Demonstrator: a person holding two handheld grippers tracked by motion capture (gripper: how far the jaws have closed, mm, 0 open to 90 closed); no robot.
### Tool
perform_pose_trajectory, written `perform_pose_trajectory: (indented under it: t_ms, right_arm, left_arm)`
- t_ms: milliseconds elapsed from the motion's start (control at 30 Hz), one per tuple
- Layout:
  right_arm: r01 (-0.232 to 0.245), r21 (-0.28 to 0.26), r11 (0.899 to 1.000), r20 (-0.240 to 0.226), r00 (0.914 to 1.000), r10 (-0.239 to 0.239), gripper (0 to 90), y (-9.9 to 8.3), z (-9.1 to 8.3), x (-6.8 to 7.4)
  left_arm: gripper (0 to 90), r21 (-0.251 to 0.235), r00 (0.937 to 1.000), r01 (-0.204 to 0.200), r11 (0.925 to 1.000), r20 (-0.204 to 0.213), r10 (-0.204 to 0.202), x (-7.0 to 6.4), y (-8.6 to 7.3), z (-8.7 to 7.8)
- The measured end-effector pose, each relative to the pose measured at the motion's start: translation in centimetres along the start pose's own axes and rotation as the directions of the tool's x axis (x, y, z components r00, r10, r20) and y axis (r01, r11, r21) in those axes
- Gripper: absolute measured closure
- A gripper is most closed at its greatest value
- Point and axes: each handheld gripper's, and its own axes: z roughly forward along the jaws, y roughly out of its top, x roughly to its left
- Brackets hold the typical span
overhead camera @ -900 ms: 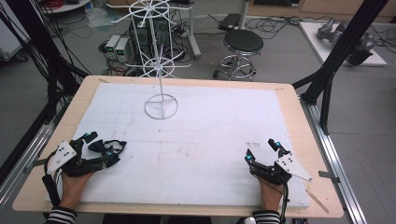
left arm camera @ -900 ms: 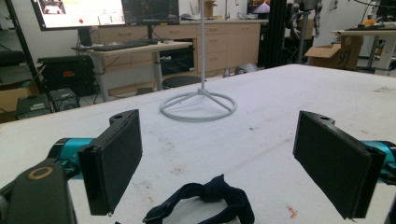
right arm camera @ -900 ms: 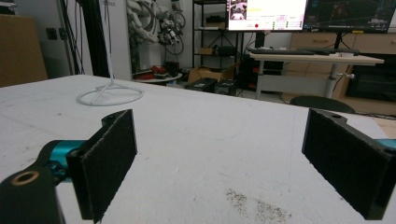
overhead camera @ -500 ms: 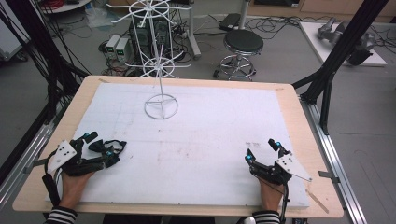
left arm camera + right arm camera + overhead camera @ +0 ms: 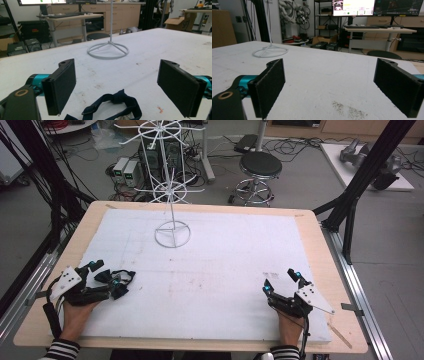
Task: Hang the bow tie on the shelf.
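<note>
2 grippers rest low on the white foam board [image 5: 220, 270], both with jaws spread wide and holding nothing: my left gripper [image 5: 112, 279] sits at the near left corner, my right gripper [image 5: 282, 281] well apart at the near right. Just ahead of my left jaws, almost between them, lies a dark strap [image 5: 112, 106], so I judge it is what I grasp next. Farther ahead stands a white wire rack [image 5: 171, 195], probably where the strap is meant to hang.
</note>
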Motion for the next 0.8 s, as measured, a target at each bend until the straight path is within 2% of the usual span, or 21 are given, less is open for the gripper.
perform_pose_trajectory:
  t_ms: [133,200,267,300,333,367,600,700,767,800]
  right_arm:
    - [-0.001,0.0,1.0,0.0,1.0,0.001,9.3,0.0,0.0,0.0]
    - [-0.003,0.0,1.0,0.0,1.0,0.003,9.3,0.0,0.0,0.0]
    - [-0.004,0.0,1.0,0.0,1.0,0.004,9.3,0.0,0.0,0.0]
    - [-0.004,0.0,1.0,-0.001,1.0,0.004,9.3,0.0,0.0,0.0]
    - [-0.004,0.0,1.0,-0.001,1.0,0.004,9.3,0.0,0.0,0.0]
    - [-0.001,-0.003,1.0,0.0,1.0,0.001,9.3,0.0,0.0,0.0]
    - [-0.003,0.003,1.0,0.001,1.0,0.003,9.3,0.0,0.0,0.0]
    - [0.0,0.002,1.0,-0.001,1.0,0.0,9.3,0.0,0.0,0.0]
    - [-0.002,0.002,1.0,-0.001,1.0,0.002,9.3,0.0,0.0,0.0]
    - [-0.002,0.002,1.0,-0.001,1.0,0.002,9.3,0.0,0.0,0.0]
  left_arm:
    - [15.9,0.047,1.0,-0.004,0.9989,0.001,0.004,0.3,0.6,0.2]
    - [15.9,0.089,0.9999,-0.01,0.996,0.001,0.01,0.6,1.2,0.4]
    - [16.0,0.105,0.9999,-0.012,0.9944,0.006,0.012,0.7,1.4,0.5]
    - [16.0,0.127,0.9998,-0.018,0.9918,0.008,0.017,0.8,1.6,0.5]
    - [16.0,0.166,0.9996,-0.026,0.9858,0.016,0.024,1.0,1.9,0.7]
    - [15.9,0.181,0.9995,-0.029,0.983,0.019,0.026,1.1,2.0,0.8]
    - [15.9,0.249,0.9988,-0.036,0.968,0.043,0.026,1.9,3.2,1.4]
    - [16.0,0.286,0.9983,-0.045,0.957,0.049,0.033,2.3,3.7,1.8]
    - [16.1,0.318,0.998,-0.049,0.9469,0.053,0.034,2.6,4.0,2.0]
    - [16.1,0.318,0.998,-0.049,0.9469,0.053,0.034,2.6,4.0,2.0]
